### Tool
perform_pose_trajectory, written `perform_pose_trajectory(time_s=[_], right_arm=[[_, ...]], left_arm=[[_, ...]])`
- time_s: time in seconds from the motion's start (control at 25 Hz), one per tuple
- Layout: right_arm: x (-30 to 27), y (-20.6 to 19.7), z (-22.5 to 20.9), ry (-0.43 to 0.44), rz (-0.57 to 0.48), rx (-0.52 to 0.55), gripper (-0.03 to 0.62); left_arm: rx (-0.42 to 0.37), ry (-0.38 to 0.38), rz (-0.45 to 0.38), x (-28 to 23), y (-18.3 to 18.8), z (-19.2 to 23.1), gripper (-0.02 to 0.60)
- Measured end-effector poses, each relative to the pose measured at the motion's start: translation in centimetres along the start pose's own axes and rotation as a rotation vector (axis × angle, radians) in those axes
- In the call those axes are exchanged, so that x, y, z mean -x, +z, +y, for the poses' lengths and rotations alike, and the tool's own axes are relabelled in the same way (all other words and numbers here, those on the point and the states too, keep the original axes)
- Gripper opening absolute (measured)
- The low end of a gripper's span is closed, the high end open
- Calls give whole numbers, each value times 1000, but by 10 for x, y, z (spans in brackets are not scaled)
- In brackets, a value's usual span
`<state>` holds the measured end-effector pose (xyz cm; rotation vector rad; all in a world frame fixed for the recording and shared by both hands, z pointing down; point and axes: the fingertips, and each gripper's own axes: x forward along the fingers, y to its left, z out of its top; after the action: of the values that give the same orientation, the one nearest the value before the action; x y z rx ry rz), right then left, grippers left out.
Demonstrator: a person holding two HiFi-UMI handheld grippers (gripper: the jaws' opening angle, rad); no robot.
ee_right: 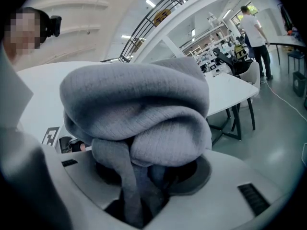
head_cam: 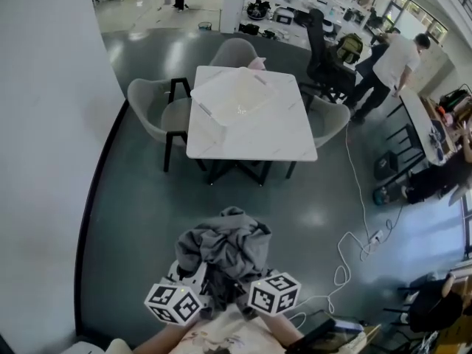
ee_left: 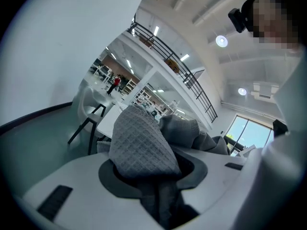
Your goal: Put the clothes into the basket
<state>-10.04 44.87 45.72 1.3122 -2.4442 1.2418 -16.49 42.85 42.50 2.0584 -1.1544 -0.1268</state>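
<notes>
Left tongs (ee_left: 158, 190), right tongs (ee_right: 144, 186): each clamped on a bunch of the grey clothes (head_cam: 225, 251), held low in front, well apart from the basket (head_cam: 240, 98) on the white bench (head_cam: 295, 144). Could shed a loose fold from so bulky a bundle, or snag a foot on the floor cable (head_cam: 352, 245). Chairs (head_cam: 151, 109) at the bench's left, far and right sides, none seen at the near edge.

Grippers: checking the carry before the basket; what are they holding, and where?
Both grip the grey clothes: left gripper and right gripper each clamp a bunched fold.
</notes>
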Motion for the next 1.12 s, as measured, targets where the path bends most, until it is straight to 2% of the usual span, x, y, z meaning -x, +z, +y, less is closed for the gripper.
perform_pose_trajectory(time_s=[0.44,1.12], right_arm=[[-11,42,-49,17,-8,-34,190],[-44,164,-133,134,-32,-59,190]], left_arm=[[-20,15,28,-65,9,-10,149],[-101,73,3,-202,64,-41,149]])
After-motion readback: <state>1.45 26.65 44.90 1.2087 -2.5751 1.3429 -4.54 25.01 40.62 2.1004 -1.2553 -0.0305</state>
